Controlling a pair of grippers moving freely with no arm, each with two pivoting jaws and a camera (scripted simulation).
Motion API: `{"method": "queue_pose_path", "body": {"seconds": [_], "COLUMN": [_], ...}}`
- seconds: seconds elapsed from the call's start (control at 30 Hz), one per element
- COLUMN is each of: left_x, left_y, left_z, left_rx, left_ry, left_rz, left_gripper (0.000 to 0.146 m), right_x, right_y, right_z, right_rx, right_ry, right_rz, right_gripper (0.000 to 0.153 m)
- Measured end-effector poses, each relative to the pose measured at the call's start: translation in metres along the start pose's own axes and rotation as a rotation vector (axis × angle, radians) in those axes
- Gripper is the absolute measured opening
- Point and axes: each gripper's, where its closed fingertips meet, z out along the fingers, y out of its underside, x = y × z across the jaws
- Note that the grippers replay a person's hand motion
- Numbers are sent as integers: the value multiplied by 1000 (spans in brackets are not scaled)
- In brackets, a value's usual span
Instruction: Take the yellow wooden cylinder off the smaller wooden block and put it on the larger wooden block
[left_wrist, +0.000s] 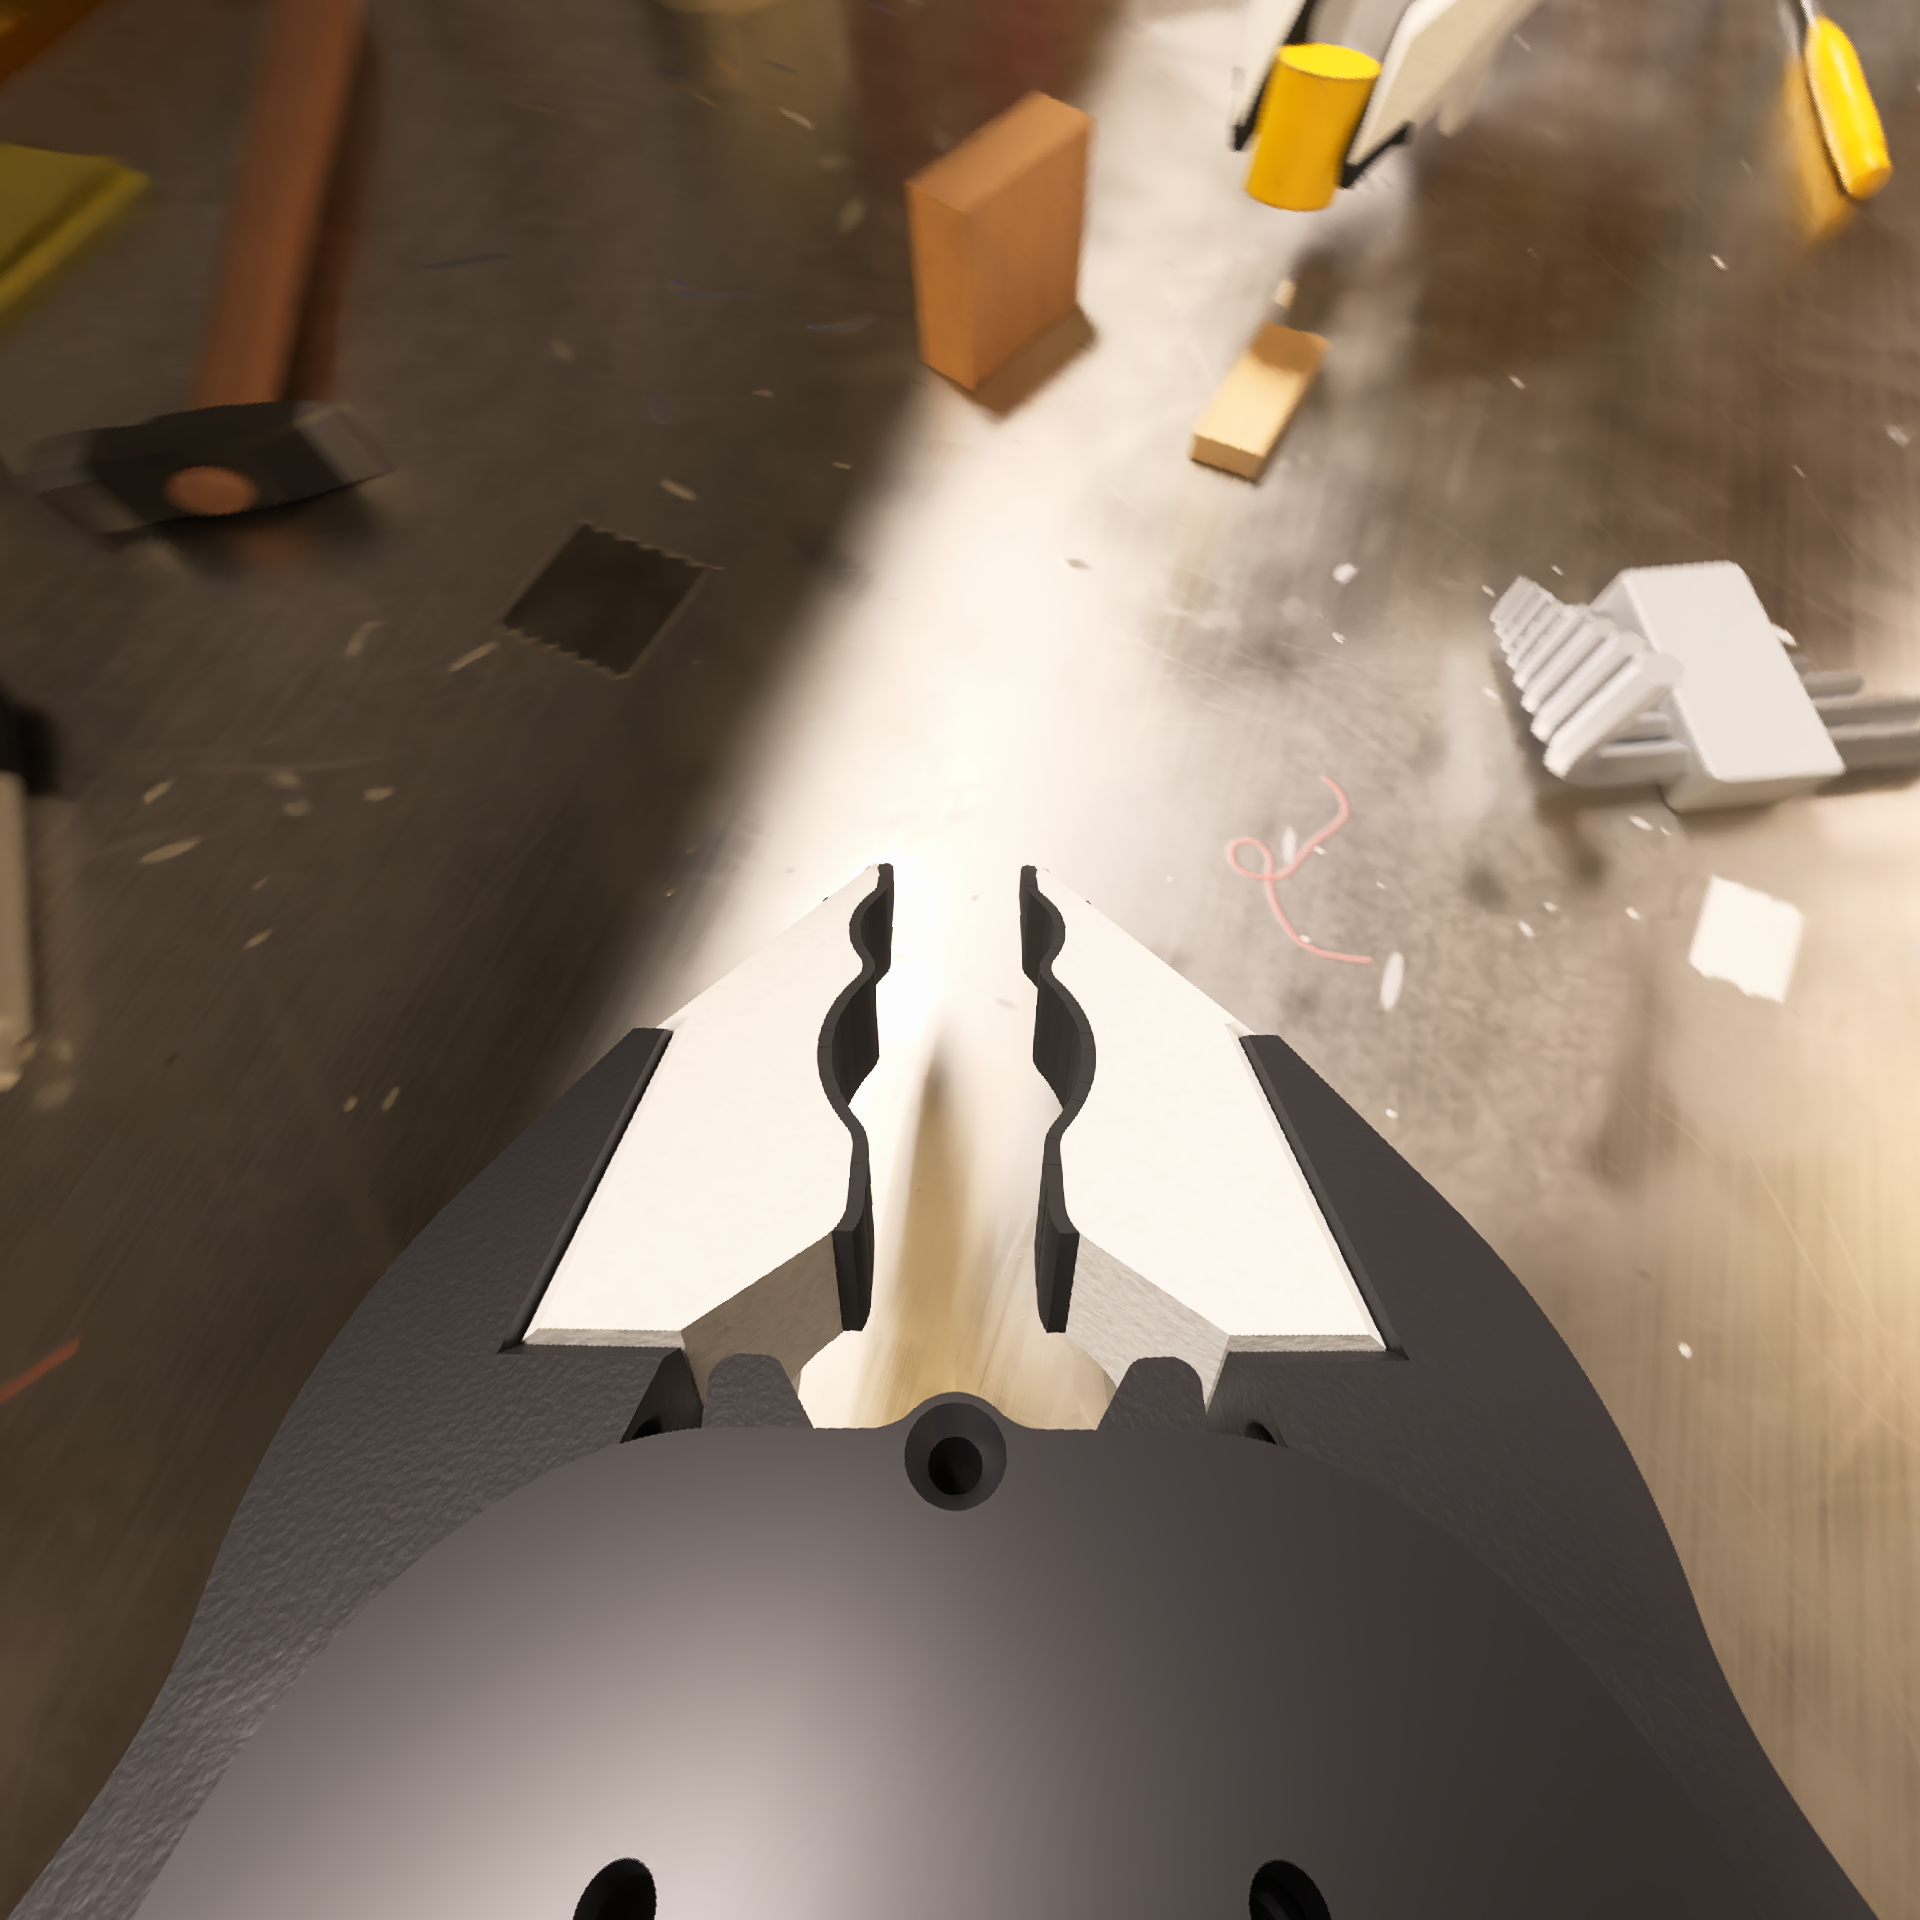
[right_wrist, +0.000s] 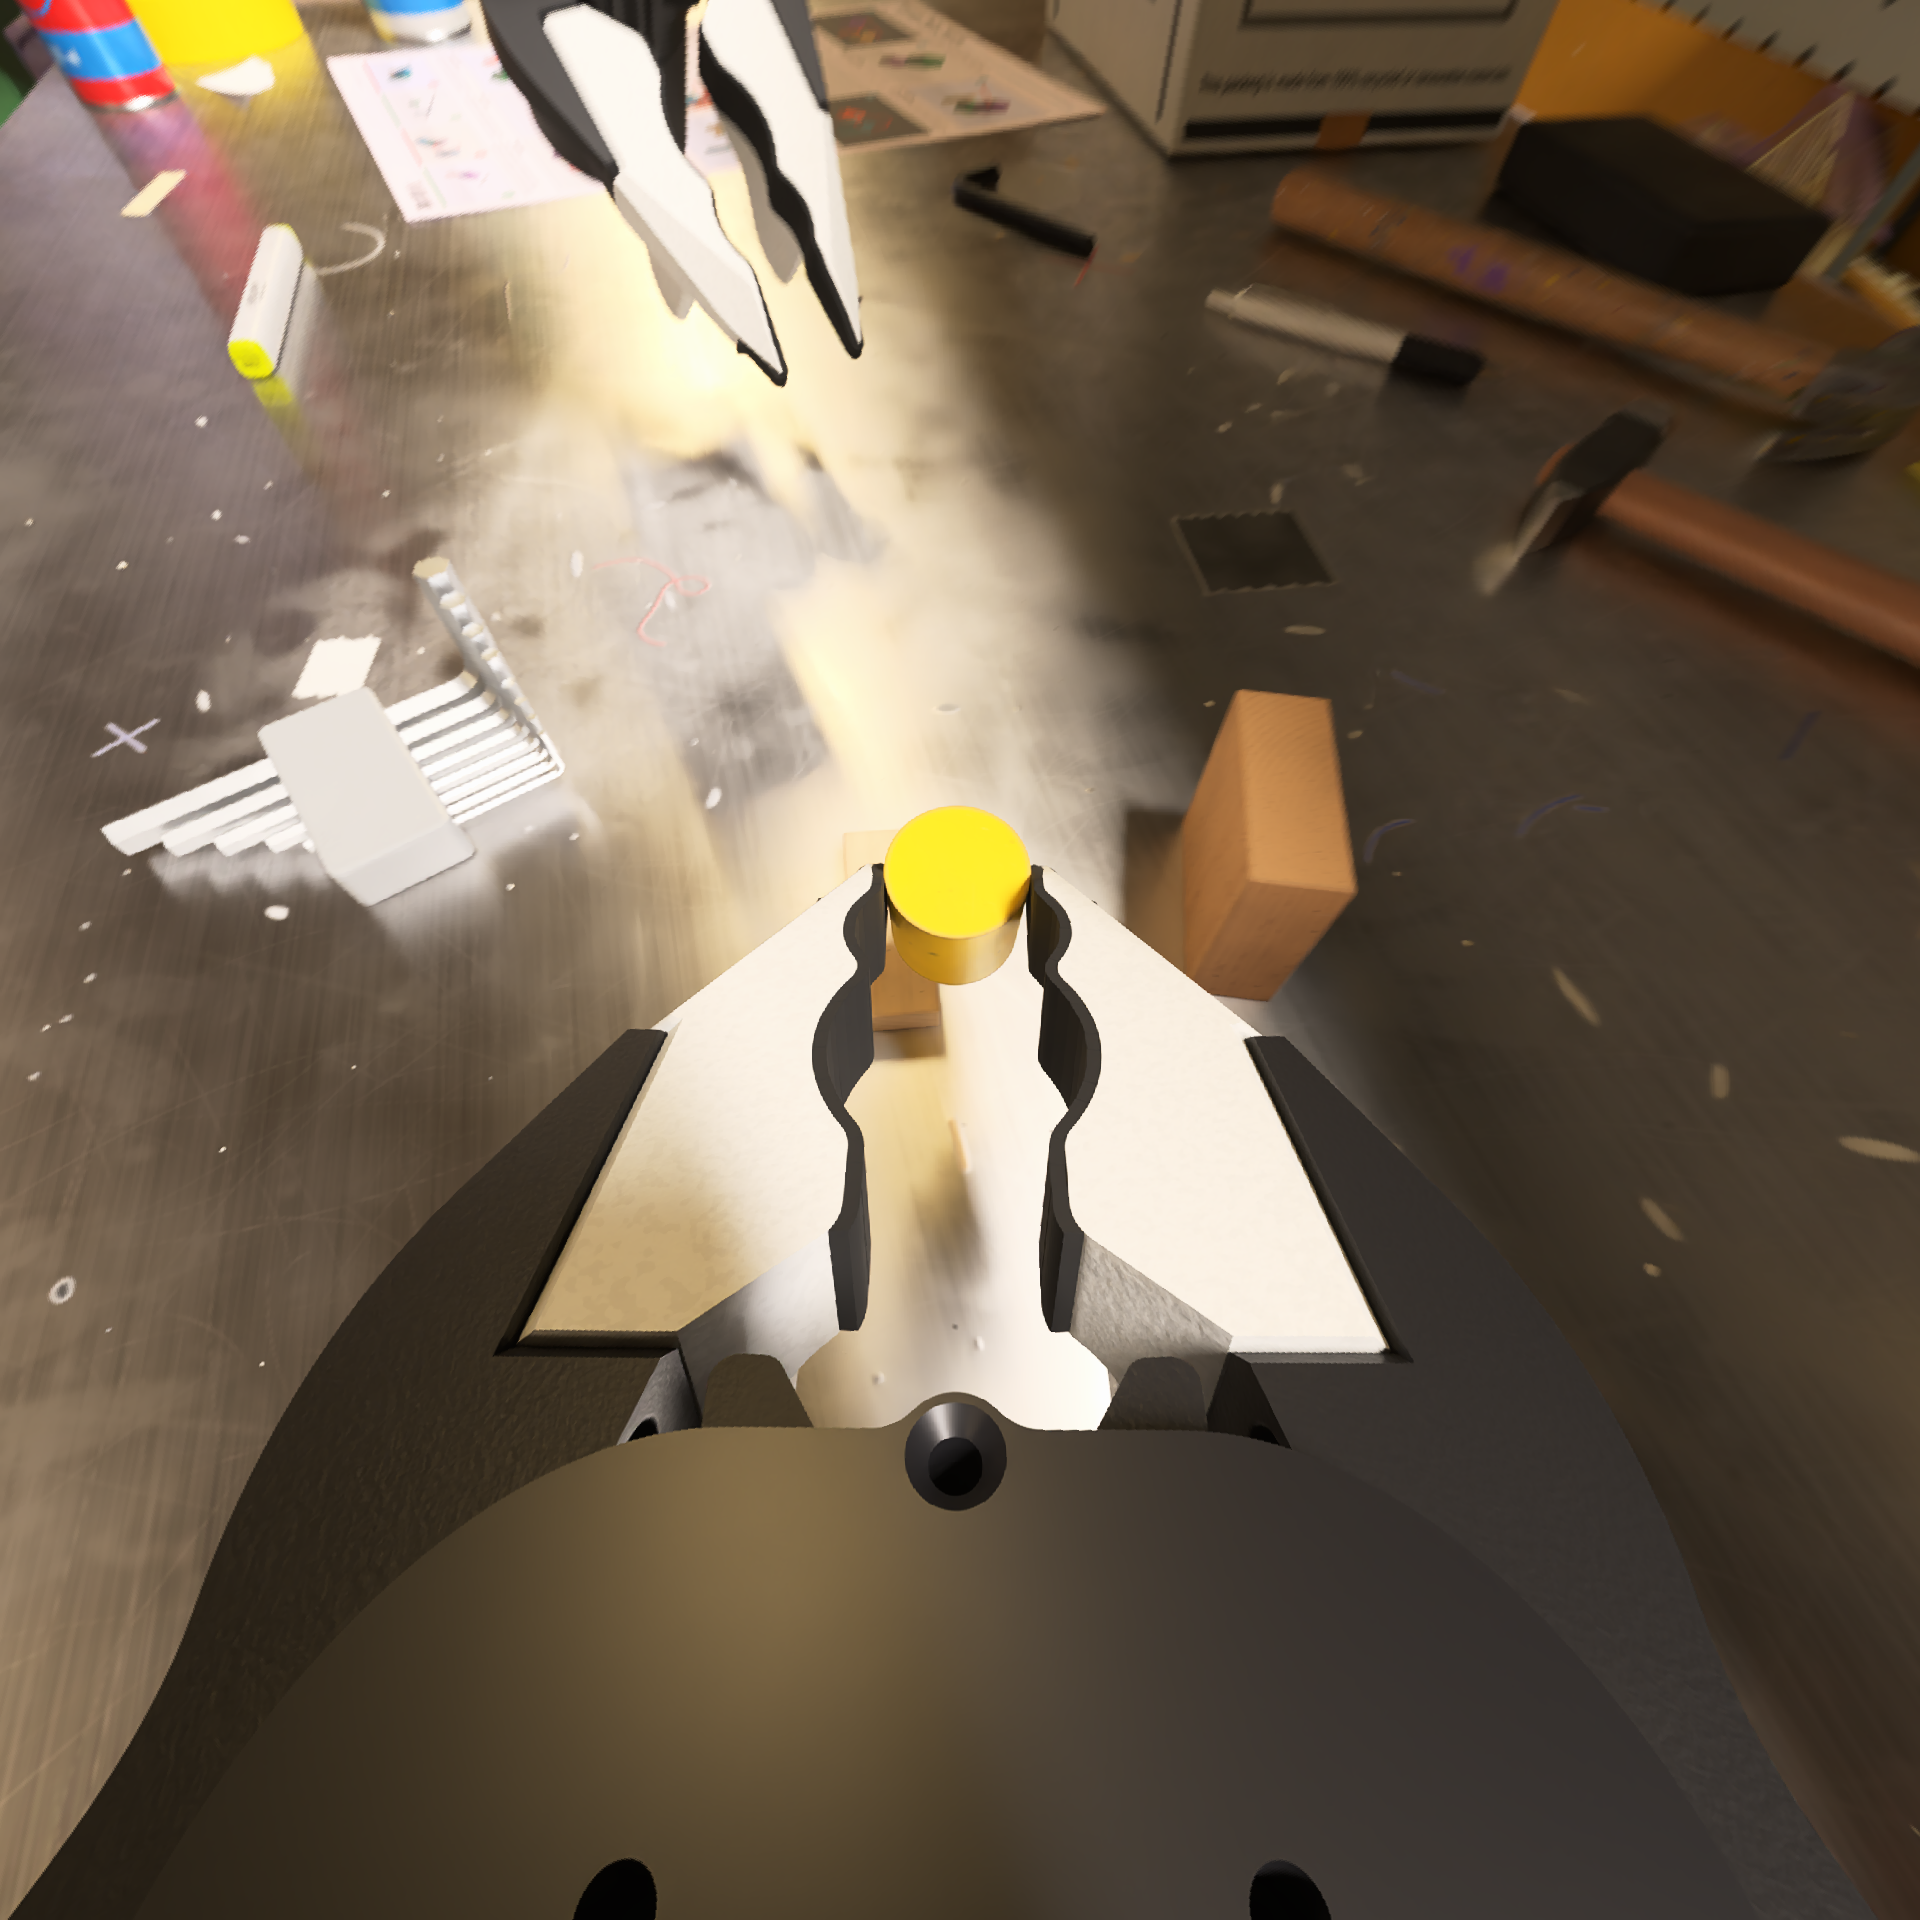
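Observation:
The yellow wooden cylinder is gripped upright between the tips of my right gripper. It is held in the air over the smaller wooden block, which lies flat on the metal table. In the left wrist view the cylinder hangs clear above that flat block. The larger wooden block stands on edge just right of the cylinder; in the left wrist view it stands left of the small block. My left gripper is slightly open and empty, hovering well short of the blocks.
A white hex key set lies to the right, and a hammer and a dark square patch to the left. A yellow-handled tool lies beyond the cylinder. A marker, a highlighter and a cardboard box lie farther off.

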Motion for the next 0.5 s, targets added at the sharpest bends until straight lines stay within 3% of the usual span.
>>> {"method": "queue_pose_path", "body": {"seconds": [0.2, 0.5], "left_x": [-43, -37], "left_y": [9, 5], "left_z": [-12, -8], "left_rx": [116, 122], "left_ry": [-301, -312], "left_rz": [-113, 23], "left_gripper": [26, 21], "right_x": [25, 51], "right_y": [-21, -16], "right_z": [-16, 11], "right_rx": [111, 53], "right_ry": [104, 80], "right_rz": [-11, 22], "right_gripper": [26, 26]}}
